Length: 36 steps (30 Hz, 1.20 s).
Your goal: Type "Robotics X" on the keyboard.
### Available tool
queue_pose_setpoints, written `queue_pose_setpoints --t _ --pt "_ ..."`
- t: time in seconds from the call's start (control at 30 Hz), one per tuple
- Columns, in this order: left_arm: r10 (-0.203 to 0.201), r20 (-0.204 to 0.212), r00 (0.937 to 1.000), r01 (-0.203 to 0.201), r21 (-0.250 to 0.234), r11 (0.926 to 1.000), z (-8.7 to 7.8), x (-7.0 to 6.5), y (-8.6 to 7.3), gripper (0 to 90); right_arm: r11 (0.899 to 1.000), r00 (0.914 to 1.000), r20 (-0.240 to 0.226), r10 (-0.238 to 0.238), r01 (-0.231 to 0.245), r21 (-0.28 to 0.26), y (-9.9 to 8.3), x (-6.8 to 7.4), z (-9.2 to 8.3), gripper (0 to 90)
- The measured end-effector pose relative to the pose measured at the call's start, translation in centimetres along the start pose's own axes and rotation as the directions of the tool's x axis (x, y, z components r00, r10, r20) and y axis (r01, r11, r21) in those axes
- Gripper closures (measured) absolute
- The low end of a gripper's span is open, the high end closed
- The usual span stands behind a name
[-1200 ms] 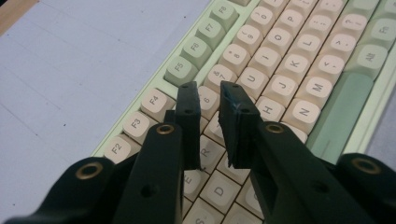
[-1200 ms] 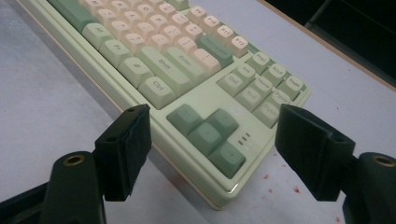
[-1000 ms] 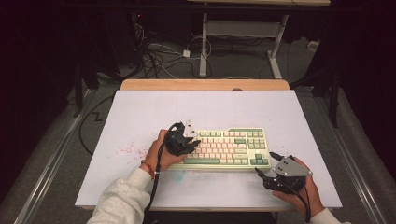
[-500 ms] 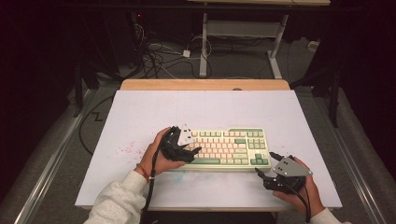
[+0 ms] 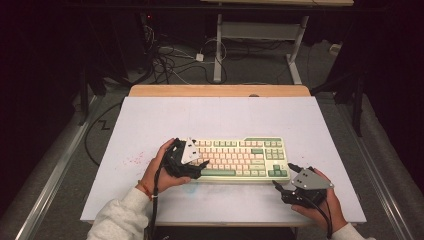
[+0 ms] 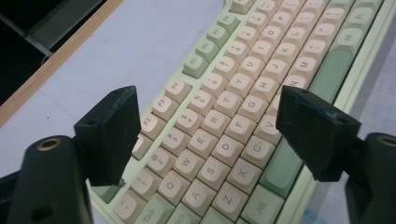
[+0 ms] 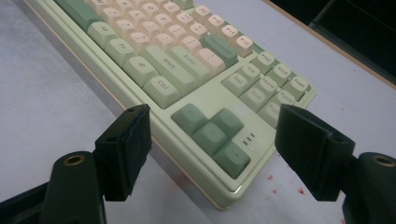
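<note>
While 1 keyboard (image 5: pixel 240 159) lies on 1 table (image 5: pixel 150 120), 2 grippers hover wide apart, empty: left gripper (image 6: pixel 205 128) just opened, right gripper (image 7: pixel 212 149).

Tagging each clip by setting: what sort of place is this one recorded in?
Probably a lab or workshop recording station, not a home. A white-topped table carries just a keyboard, loose cables lie on the grey floor behind it, and a metal bench frame stands in the dark background.
</note>
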State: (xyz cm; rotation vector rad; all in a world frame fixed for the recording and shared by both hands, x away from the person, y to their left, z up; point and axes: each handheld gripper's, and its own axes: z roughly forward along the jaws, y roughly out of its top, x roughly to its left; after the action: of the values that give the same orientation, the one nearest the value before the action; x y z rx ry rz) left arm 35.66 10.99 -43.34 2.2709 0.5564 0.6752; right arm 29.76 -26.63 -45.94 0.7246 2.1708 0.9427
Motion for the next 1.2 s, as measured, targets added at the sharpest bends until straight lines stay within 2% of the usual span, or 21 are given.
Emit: queue_pose_setpoints --t 0.27,0.7,0.87,0.93,1.2 --pt "0.016 -0.035 0.9993 -0.016 0.014 0.9998 -0.9 0.0 -1.4 19.1 1.0 1.0 0.001 -0.008 0.008 0.002 0.1 0.1 0.0 27.5" --pt "-0.003 -0.08 0.9968 0.005 0.034 0.9994 -1.9 -0.1 -3.9 19.1 1.0 0.9999 -0.01 -0.009 0.009 0.012 0.2 0.4 0.2 29.6" --pt "-0.008 -0.107 0.9942 0.013 0.04 0.9991 -2.3 -0.3 -4.9 18.6 1.0 0.9994 -0.029 -0.018 0.019 0.023 0.4 0.6 0.3 40.8" --pt "-0.013 -0.11 0.9939 0.018 0.05 0.9986 -2.5 -0.4 -5.3 18.5 0.999 0.9987 -0.047 -0.02 0.021 0.026 0.5 0.8 0.4 49.7" --pt "-0.041 -0.12 0.9919 0.049 0.066 0.9966 -3.2 -0.7 -6.9 18.5 0.999 0.9927 -0.117 -0.028 0.033 0.04 1.3 1.4 0.8 73.5"
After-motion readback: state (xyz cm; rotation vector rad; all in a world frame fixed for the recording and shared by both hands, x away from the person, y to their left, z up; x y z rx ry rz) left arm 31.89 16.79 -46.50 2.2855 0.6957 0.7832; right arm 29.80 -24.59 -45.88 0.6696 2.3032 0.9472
